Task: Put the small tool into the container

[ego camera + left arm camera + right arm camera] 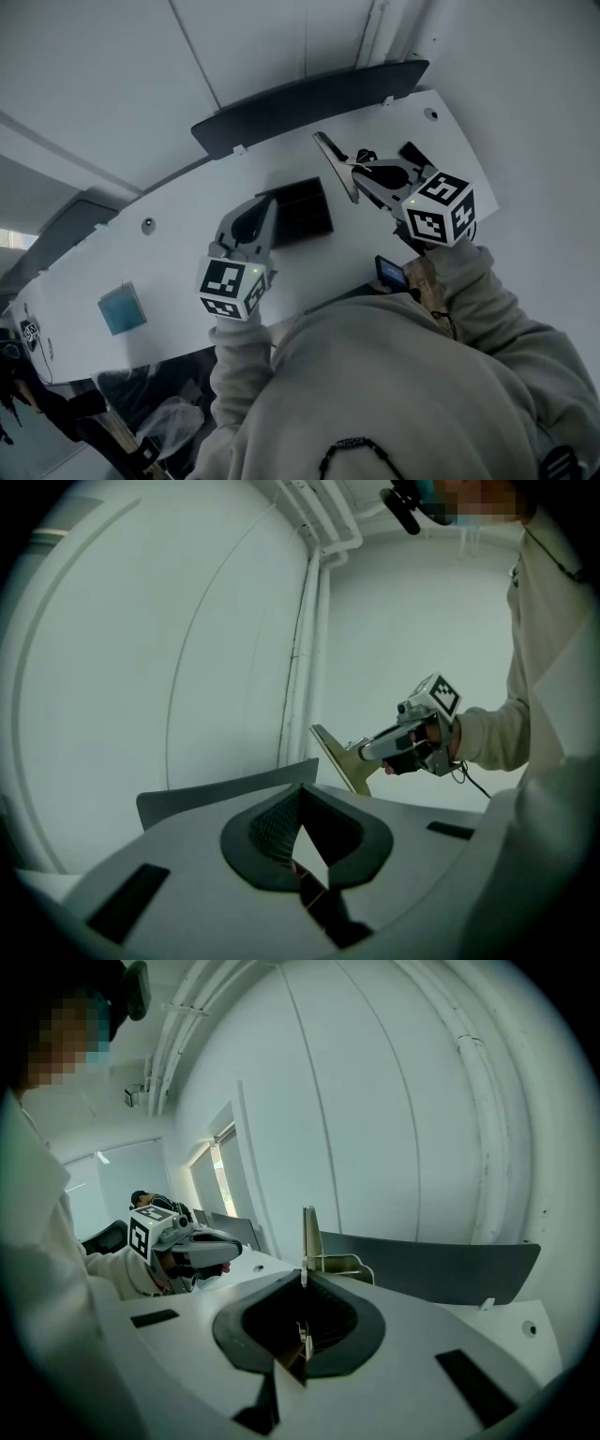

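Note:
The small tool (336, 161) is a flat-bladed scraper with a thin metal handle. My right gripper (364, 174) is shut on that handle and holds the tool above the white table (169, 253). In the right gripper view the blade (307, 1230) stands up edge-on just past the jaw tips. The left gripper view shows the scraper (339, 759) from the side, raised off the table. The container (305, 211) is a shallow black tray at the table's middle. My left gripper (264, 204) hangs at the tray's left edge, its jaws together with nothing between them.
A dark panel (309, 94) runs along the table's far edge, with a white wall and pipes behind it. A teal square (122, 307) lies on the table's left part. A small screen device (389, 272) sits by my right wrist.

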{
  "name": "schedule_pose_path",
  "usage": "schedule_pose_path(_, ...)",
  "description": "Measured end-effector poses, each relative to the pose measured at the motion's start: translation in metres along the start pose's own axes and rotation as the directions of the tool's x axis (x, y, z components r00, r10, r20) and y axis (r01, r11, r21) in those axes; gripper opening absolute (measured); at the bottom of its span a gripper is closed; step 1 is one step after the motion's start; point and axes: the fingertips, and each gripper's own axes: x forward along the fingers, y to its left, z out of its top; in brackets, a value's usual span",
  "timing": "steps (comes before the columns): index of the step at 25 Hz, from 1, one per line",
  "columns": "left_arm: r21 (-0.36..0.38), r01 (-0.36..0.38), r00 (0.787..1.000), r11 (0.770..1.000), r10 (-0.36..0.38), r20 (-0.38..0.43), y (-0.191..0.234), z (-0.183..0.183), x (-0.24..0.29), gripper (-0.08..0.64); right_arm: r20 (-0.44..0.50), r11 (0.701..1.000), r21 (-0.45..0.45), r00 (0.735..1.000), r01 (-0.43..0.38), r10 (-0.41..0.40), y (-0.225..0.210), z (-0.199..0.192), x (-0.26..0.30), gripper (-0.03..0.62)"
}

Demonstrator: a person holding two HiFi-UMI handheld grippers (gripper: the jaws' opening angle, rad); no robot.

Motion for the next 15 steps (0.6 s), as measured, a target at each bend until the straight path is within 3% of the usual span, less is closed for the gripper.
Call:
schedule_pose_path(3, 0.023, -0.030, 0.999, 0.999, 0.031, -0.016, 0.004, -0.001, -0.008, 0.000, 0.000, 0.999, -0.008, 0.999, -0.044, 0.044, 0.003, -0.001, 0.014, 0.021)
schedule_pose_path(8, -0.009, -0.107, 0.993, 0.994, 0.107, -0.049, 0.029, -0.010, -0.017, 0.000, -0.014, 0.994, 0.008, 0.994, -0.108, 0.108, 0.005, -0.007, 0.042, 0.021)
schedule_pose_path(15, -0.009, -0.123, 0.990, 0.992, 0.122, -0.065, 0.039, -0.014, -0.014, 0.000, -0.018, 0.989, 0.005, 0.989, -0.145, 0.145, 0.007, -0.008, 0.061, 0.021)
